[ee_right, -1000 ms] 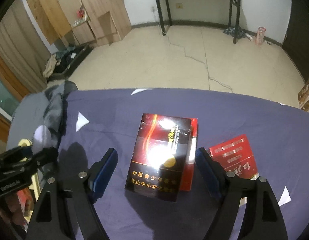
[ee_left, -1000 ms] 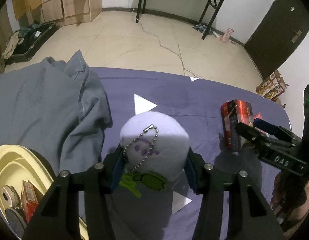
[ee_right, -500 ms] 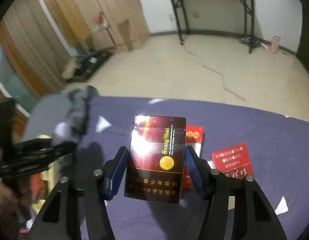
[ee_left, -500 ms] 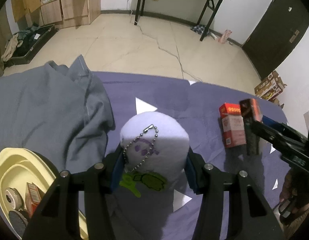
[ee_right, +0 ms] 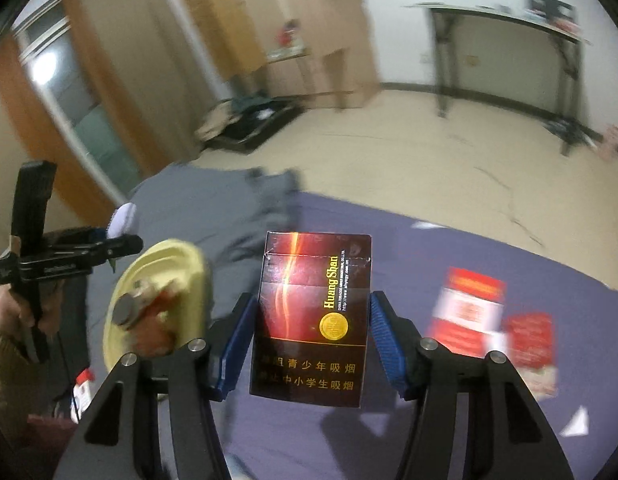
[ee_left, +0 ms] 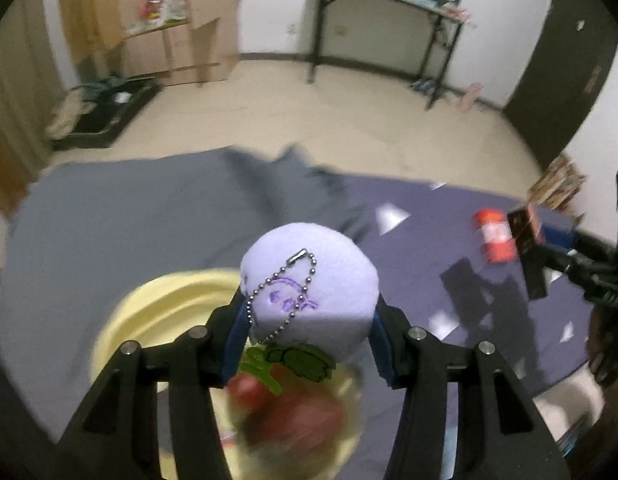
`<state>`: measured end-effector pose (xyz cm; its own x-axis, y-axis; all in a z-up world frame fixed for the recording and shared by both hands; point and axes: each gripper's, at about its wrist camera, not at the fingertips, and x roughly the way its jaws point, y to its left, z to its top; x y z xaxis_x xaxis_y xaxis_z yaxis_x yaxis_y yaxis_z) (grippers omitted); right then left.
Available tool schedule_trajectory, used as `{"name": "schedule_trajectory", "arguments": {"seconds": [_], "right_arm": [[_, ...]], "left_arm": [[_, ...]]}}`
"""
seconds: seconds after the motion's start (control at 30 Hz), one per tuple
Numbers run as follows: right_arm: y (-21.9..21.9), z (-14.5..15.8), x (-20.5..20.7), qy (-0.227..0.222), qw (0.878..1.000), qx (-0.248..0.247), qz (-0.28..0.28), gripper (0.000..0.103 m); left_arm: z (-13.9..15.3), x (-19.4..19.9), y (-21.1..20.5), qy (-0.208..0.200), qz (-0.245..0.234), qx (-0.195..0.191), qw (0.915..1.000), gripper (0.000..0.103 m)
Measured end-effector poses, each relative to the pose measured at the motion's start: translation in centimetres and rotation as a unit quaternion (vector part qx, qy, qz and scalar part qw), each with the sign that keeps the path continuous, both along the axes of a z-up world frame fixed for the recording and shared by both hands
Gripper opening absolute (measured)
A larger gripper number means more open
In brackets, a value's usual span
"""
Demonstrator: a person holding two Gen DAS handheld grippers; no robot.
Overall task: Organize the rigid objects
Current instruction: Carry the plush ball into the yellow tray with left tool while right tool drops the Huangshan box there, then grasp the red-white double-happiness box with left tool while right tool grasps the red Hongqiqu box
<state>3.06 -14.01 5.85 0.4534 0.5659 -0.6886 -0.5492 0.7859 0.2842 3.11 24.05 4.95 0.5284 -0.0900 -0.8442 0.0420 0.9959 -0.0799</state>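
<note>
My left gripper [ee_left: 309,320] is shut on a pale purple plush toy [ee_left: 309,276] with a bead chain and holds it above a yellow tray [ee_left: 169,308]. The tray holds blurred red items. My right gripper [ee_right: 311,340] is shut on a dark red Huang Shan cigarette box [ee_right: 313,320] and holds it upright above the purple table cover [ee_right: 429,420]. In the right wrist view the left gripper [ee_right: 89,250] sits at the far left beside the yellow tray [ee_right: 161,280]. In the left wrist view the right gripper [ee_left: 549,256] with its box is at the far right.
A grey cloth [ee_left: 129,232] lies over the left part of the table. Red and white cigarette boxes [ee_right: 469,308] lie on the cover to the right, one of which also shows in the left wrist view [ee_left: 495,240]. White paper scraps [ee_left: 389,216] are scattered about. The table's front edge is close.
My right gripper closed on the dark red box, lifted it and swung it left. My left gripper carried the plush toy left and up, over the yellow tray.
</note>
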Motion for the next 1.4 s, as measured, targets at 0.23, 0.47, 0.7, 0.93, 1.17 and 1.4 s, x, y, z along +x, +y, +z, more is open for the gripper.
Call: {"name": "schedule_trajectory", "arguments": {"seconds": [0.23, 0.47, 0.7, 0.93, 1.17, 1.4], "right_arm": [[15.0, -2.5, -3.6, 0.01, 0.99, -0.05, 0.134, 0.056], [26.1, -2.3, -3.2, -0.002, 0.966, -0.143, 0.215, 0.056], [32.2, -5.1, -1.6, 0.0, 0.939, -0.236, 0.249, 0.056], [34.0, -6.4, -2.1, 0.023, 0.941, -0.236, 0.24, 0.057], [31.7, -3.2, -1.9, 0.014, 0.969, -0.133, 0.207, 0.099], [16.9, 1.2, -0.1, -0.005, 0.994, -0.048, 0.094, 0.103]], "left_arm": [[-2.7, -7.9, 8.6, 0.045, 0.073, 0.03, 0.9958, 0.055], [-7.9, -12.4, 11.1, 0.08, 0.095, -0.029, 0.9918, 0.055], [-11.4, -12.6, 9.4, 0.107, 0.057, -0.03, 0.9921, 0.055], [-13.2, -11.3, 10.3, 0.121, 0.059, -0.026, 0.9906, 0.057], [-11.3, -12.1, 11.2, 0.068, 0.087, -0.046, 0.9928, 0.103], [-5.2, -10.8, 8.5, 0.014, 0.058, -0.061, 0.9964, 0.103]]}}
